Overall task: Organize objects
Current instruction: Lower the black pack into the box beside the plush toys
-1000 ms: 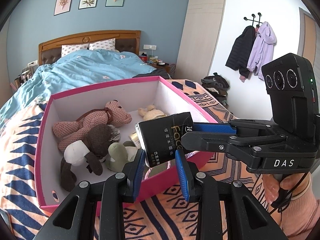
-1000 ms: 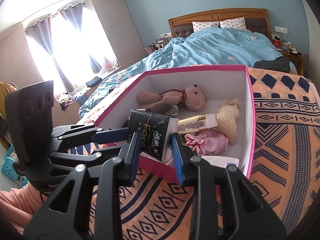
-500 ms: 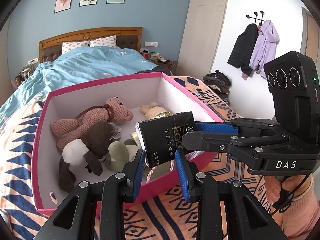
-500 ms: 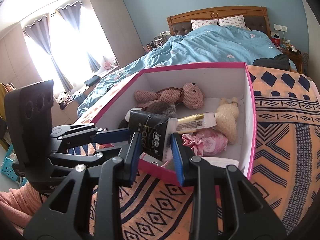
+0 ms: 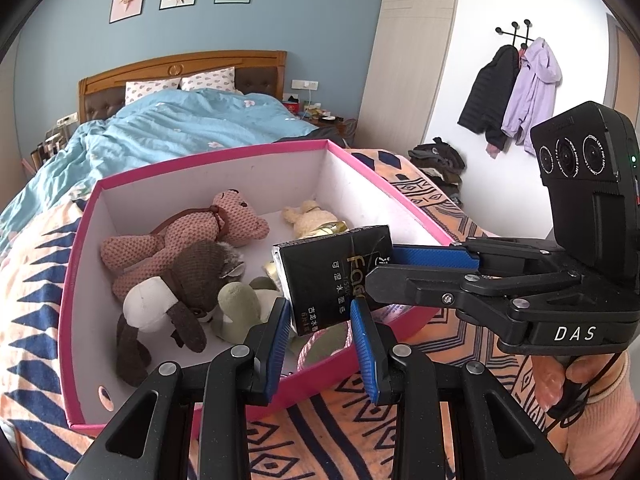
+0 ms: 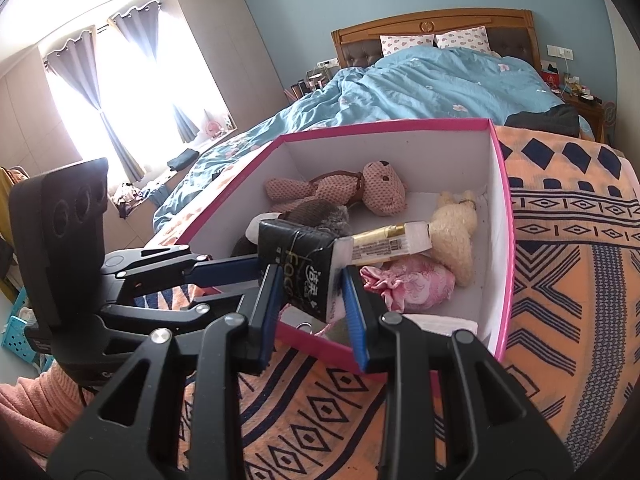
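Left wrist view: your left tongs (image 5: pixel 320 312) and right tongs (image 5: pixel 384 270) are both clamped on the black tissue pack (image 5: pixel 334 276), held just above the near rim of the pink box (image 5: pixel 248 152). Inside the box, plush toys (image 5: pixel 188 248) crowd the left half; the bare floor (image 6: pixel 420 204) shows near the far wall, behind the cream toy (image 6: pixel 456 232).

A black tissue pack (image 5: pixel 335 276) with gold lettering and white ends is held tilted above the near edge of a pink box (image 5: pixel 208 158) with white inner walls, which sits open on a patterned orange blanket. Inside the box lie a pink teddy bear (image 5: pixel 188 236) along the far wall, a brown plush (image 5: pixel 192 276), a cream plush (image 6: pixel 456 236) and a pink pouch (image 6: pixel 408 284) toward the right wall.
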`<act>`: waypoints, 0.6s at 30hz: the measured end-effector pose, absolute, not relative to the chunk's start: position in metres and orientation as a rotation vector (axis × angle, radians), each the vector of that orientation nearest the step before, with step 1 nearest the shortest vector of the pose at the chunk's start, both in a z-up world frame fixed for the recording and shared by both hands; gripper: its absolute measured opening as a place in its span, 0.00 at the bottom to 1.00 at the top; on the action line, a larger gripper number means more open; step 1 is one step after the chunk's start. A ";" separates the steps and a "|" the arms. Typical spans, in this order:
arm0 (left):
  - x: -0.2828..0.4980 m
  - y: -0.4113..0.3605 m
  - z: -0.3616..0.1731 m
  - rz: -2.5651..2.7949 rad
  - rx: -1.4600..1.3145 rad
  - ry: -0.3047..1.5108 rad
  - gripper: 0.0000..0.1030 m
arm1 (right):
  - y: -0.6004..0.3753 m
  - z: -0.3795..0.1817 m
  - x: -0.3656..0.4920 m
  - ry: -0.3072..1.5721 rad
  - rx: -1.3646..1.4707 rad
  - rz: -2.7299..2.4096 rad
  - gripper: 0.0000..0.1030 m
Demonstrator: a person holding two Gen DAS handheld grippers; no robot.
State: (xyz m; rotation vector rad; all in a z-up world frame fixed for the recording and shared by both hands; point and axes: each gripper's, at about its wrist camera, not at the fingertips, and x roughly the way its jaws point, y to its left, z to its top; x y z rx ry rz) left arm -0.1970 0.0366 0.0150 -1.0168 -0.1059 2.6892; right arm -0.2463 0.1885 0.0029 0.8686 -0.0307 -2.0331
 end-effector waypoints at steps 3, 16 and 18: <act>-0.198 0.035 0.014 2.691 -1.021 -0.106 0.30 | 0.188 0.002 -0.248 -0.031 0.872 -2.032 0.33; -0.204 0.033 0.012 2.698 -1.049 -0.099 0.30 | 0.185 -0.005 -0.253 -0.031 0.897 -2.026 0.33; -0.204 0.033 0.011 2.697 -1.051 -0.099 0.30 | 0.185 -0.007 -0.254 -0.028 0.901 -2.027 0.33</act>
